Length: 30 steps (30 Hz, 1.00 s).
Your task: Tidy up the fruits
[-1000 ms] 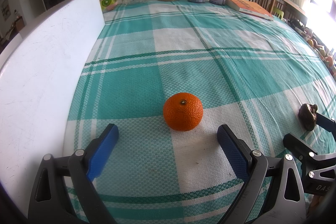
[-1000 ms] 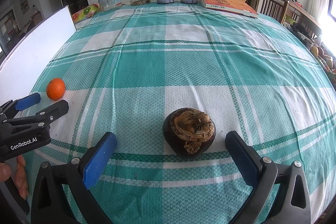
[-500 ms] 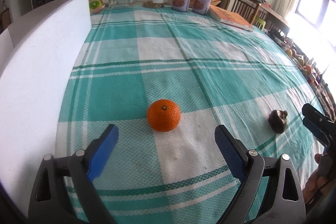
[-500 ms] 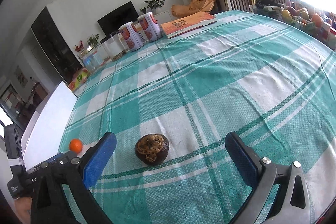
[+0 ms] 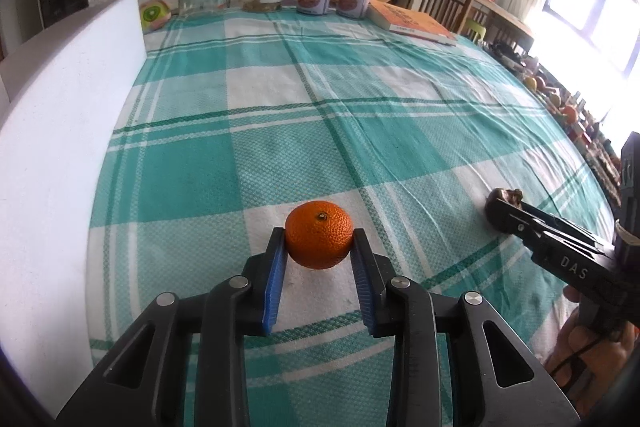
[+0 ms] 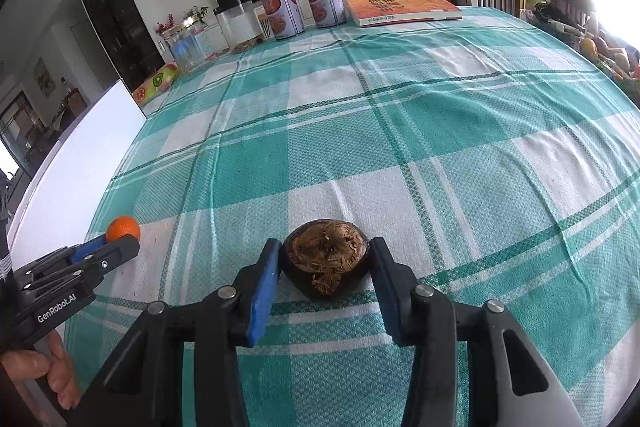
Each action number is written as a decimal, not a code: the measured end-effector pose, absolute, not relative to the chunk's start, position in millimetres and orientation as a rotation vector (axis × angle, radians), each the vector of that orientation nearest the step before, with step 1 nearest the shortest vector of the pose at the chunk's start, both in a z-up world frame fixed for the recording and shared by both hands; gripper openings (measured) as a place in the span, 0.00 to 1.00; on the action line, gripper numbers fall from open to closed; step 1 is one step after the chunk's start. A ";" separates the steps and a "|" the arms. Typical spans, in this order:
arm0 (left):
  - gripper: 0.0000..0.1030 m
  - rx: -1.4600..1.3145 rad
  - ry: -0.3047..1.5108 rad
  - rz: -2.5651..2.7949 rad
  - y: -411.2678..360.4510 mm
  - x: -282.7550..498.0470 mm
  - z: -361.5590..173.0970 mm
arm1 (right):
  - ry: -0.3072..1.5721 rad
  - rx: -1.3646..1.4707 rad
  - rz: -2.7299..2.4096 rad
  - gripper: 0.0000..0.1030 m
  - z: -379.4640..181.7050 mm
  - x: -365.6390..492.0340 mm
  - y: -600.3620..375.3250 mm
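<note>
Left gripper (image 5: 319,242) has just closed onto the orange (image 5: 319,239); right gripper (image 6: 325,255) has just closed, pinching the dark brown fruit (image 6: 325,259).

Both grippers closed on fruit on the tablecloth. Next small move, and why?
Probably lift both straight up a little. The left gripper has just closed on the orange and the right gripper on the dark brown fruit; pads press both sides of each, and both fruits sit low over the tablecloth, so clear it before carrying.
</note>
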<state>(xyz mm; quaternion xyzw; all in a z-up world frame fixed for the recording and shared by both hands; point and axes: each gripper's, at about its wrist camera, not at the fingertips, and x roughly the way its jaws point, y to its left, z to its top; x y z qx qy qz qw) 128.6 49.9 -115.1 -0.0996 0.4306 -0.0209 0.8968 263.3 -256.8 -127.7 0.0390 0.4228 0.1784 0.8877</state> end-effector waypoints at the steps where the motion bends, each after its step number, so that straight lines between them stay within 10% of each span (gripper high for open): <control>1: 0.31 -0.235 0.895 -0.075 48.7 121.2 -110.2 | 0.878 0.109 0.380 0.43 -126.8 262.0 -260.7; 13: 0.31 -0.491 0.746 -0.170 155.1 5.8 14.9 | 0.903 0.163 0.840 0.43 -51.2 194.0 -140.1; 22: 0.33 -0.425 0.910 0.284 288.4 17.0 -37.9 | 0.973 -0.240 1.065 0.43 -26.7 143.9 62.5; 28: 0.75 -0.407 0.920 0.370 297.4 10.7 -48.6 | 1.049 -0.258 1.024 0.63 -38.4 158.5 95.8; 30: 0.75 -0.377 0.905 0.395 297.6 3.5 -43.6 | 1.027 -0.237 1.015 0.67 -27.6 159.7 89.2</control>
